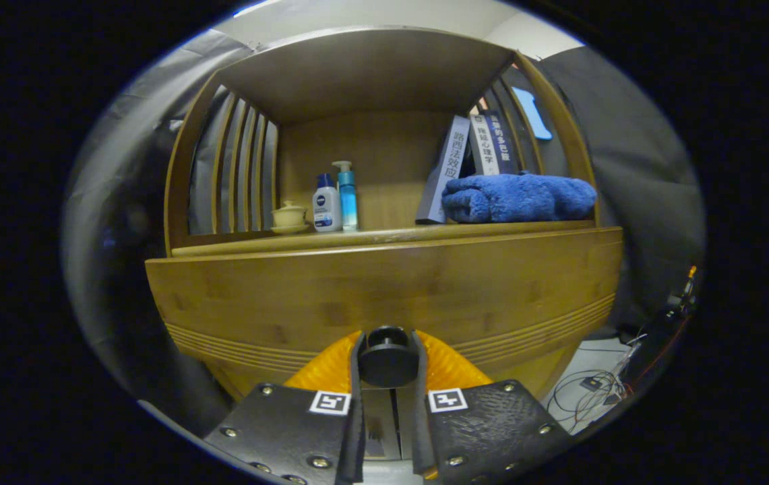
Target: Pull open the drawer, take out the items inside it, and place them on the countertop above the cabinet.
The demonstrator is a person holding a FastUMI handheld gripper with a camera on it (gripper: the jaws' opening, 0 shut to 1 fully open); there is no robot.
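drawer [384,289] across mid frame, shut, so contents hidden. up on the shelf [384,236]: teacup [289,217], two bottles [334,202], leaning books [465,162], blue towel [519,197]. cables lower right too tiny to sort out. gripper [387,367] bottom center, clamped on round black knob [387,357].

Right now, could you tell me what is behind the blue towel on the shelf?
Behind the blue towel stand leaning books; their lower parts are hidden by it. The tongs are closed on the drawer knob, and the drawer's contents cannot be seen.
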